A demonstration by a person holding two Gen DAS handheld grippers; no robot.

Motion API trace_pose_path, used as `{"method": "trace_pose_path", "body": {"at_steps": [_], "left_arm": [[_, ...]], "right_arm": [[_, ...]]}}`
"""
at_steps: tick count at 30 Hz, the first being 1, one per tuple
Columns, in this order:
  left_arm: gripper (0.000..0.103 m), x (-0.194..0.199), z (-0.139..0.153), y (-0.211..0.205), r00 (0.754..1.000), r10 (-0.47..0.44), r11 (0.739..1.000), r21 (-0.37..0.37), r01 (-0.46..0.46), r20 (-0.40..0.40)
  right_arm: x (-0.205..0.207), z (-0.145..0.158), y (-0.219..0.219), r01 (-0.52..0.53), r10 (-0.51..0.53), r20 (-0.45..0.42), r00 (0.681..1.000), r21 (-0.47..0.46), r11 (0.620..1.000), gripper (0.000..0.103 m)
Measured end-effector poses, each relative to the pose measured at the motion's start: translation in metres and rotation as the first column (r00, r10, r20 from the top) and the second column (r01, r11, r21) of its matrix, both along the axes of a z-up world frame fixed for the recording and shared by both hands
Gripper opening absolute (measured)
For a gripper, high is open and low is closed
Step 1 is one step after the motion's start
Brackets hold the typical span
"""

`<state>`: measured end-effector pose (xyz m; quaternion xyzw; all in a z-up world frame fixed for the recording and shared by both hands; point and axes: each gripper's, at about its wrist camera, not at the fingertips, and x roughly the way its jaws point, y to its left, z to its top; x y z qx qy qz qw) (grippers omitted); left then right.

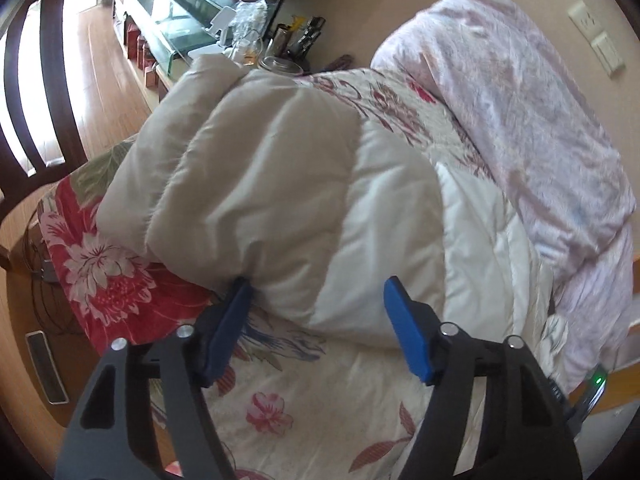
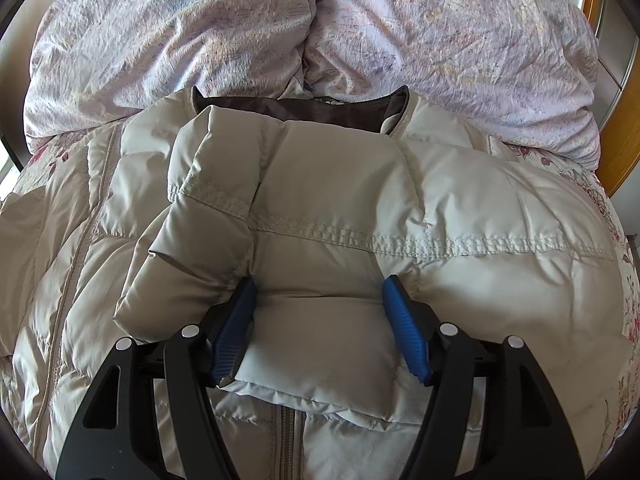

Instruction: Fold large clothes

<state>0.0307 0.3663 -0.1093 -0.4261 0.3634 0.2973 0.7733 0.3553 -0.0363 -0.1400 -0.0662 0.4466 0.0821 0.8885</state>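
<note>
A puffy cream down jacket lies on the bed, front up, zipper toward me and dark brown collar lining at the far side. Its sleeve is folded across the chest. My right gripper stands wide open with the sleeve's cuff end between its blue fingers, touching both. In the left wrist view the jacket is seen from its side edge. My left gripper is open at the jacket's lower edge, its left finger tucked against the fabric.
A floral bedspread covers the bed. A rumpled pale pink duvet is heaped behind the jacket. A cluttered side table with glass shelves stands beyond the bed. A dark wooden chair back is at left, above wood floor.
</note>
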Motion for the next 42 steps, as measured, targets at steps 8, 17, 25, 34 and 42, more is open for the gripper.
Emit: {"method": "trace_pose_path", "body": {"at_steps": [8,17,25,34,42], "left_arm": [[0.061,-0.018,-0.006,-0.008,0.995,0.049,0.988,-0.153,-0.036,0.085],[0.020,-0.025,-0.016,0.026,0.977,0.192,0.969,-0.174,-0.173,0.094],[0.006,-0.004,0.028,0.017,0.988,0.108,0.994,-0.007,-0.107,0.108],[0.000,0.069,0.134,-0.058,0.947,-0.226,0.956,0.237,0.171,0.230],[0.000,0.106,0.141,-0.112,0.908,-0.378,0.912,0.242,0.331,0.182]], "right_arm": [[-0.002,0.000,0.000,-0.001,0.001,0.014,1.000,-0.004,1.000,0.069],[-0.003,0.001,0.000,-0.015,0.015,0.023,1.000,0.001,1.000,0.069],[-0.004,0.006,0.002,-0.025,0.026,0.042,0.999,-0.021,0.999,0.069],[-0.005,0.008,0.005,-0.062,0.065,0.048,0.997,-0.055,0.997,0.069],[-0.006,0.009,0.000,-0.099,0.100,0.032,0.994,-0.026,0.995,0.069]]}}
